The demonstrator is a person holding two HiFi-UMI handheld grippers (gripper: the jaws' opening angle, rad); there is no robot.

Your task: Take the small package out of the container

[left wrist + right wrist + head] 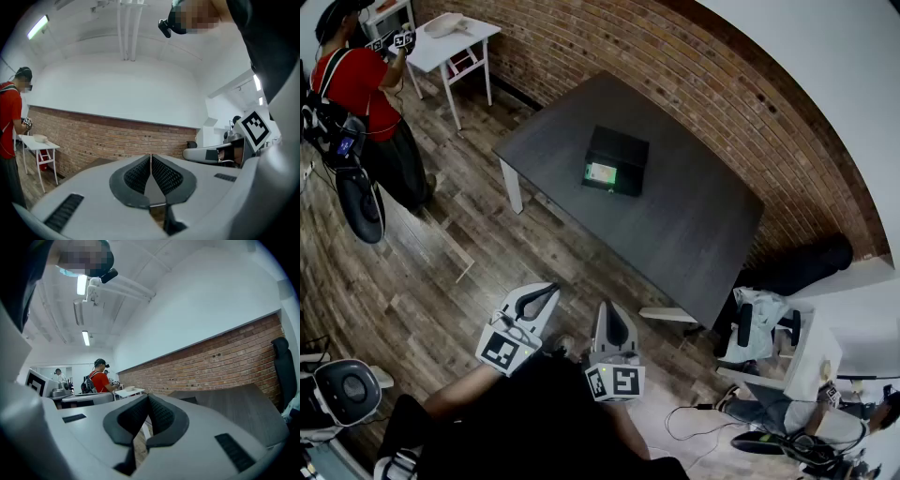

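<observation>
Black container (616, 160) on bench (703, 225), well ahead of left tongs (549, 291) and right tongs (608, 308); wood floor (478, 253) between. Both level, closed, empty.

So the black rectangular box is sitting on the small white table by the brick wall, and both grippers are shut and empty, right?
Not quite. The head view shows the black rectangular box on the large dark grey table, not the small white table. The rest holds: the left gripper and right gripper are shut and empty.
</observation>
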